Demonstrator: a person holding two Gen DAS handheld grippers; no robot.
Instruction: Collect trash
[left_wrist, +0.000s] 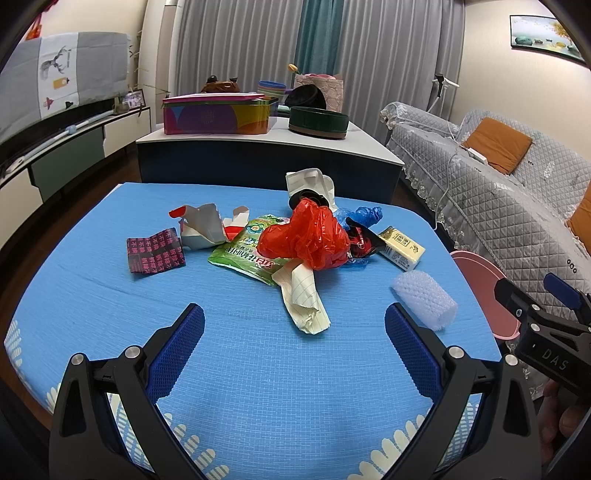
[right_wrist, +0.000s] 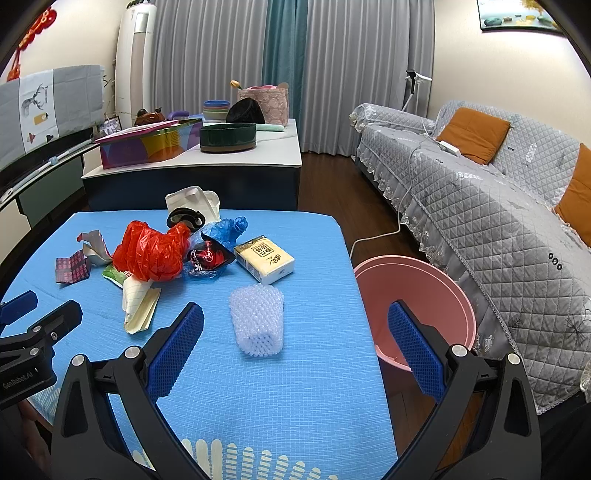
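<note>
Surface: blue mat (left_wrist: 240, 369), serving as the sorting area for all the litter.
Main heap: red plastic bag (left_wrist: 303, 236) on top, over a green snack wrapper (left_wrist: 240, 254), lined paper (left_wrist: 303, 299) and a blue bag (left_wrist: 364, 214); bunched at 12 o'clock of the left gripper.
Outliers: dark red printed wrapper (left_wrist: 155, 254) at 10 o'clock; tissue pack (right_wrist: 264, 260) just beside the heap; foam net sleeve (right_wrist: 258, 321) apart from it, nearest the bin.
Receptacle: pink bin (right_wrist: 417, 295), on the floor off the mat's edge at 2 o'clock of the right gripper, probably so trash can be dropped straight in.
Left gripper (left_wrist: 294, 325): jaws wide apart, empty, hovering short of the lined paper.
Right gripper (right_wrist: 295, 325): jaws wide apart, empty, the foam sleeve between its fingers' line, apparently its likeliest first pick.
</note>
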